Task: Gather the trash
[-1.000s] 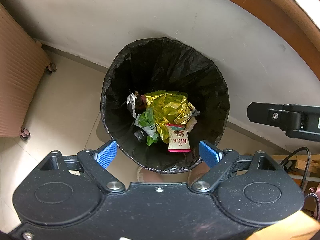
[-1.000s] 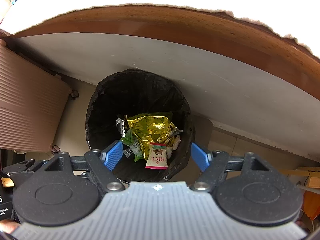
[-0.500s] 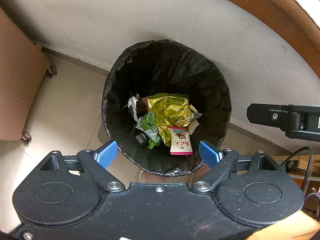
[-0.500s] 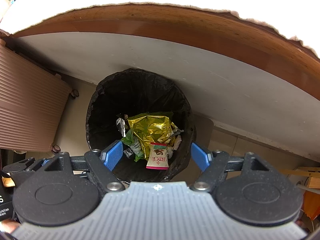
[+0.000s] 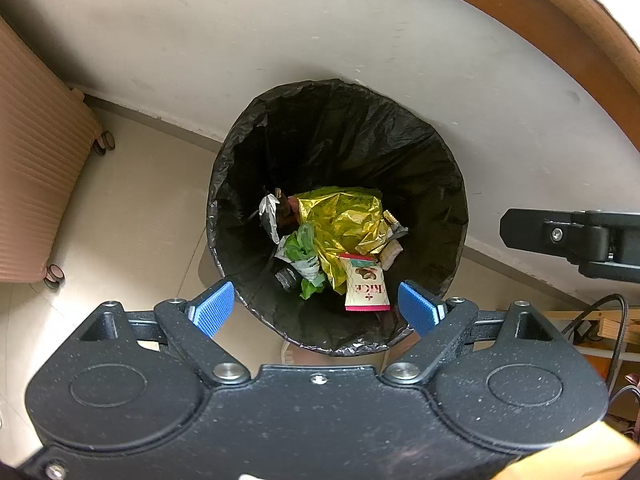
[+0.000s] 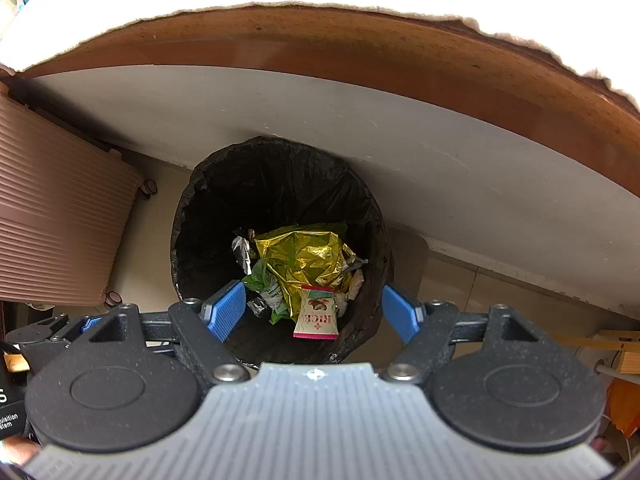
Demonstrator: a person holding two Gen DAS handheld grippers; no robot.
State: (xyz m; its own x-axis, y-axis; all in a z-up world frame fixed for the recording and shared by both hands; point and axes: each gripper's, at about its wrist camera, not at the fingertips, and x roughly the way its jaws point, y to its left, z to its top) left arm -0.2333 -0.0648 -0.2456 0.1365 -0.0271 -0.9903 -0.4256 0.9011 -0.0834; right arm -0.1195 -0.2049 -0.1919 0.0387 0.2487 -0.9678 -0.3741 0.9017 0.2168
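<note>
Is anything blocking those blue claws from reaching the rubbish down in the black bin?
Nothing visible does. The left gripper and right gripper hang open over the bin; its mouth is uncovered, and the wrappers lie exposed at the bottom.

Floor (image 5: 120,240): pale beige tile. Bin with black liner (image 5: 420,168) stands on it against the white wall base. Ribbed tan wheeled case (image 5: 36,200) rests on the floor at 9 o'clock of the bin, apart from it. Wooden block and black cable (image 5: 612,320) at 4 o'clock.
</note>
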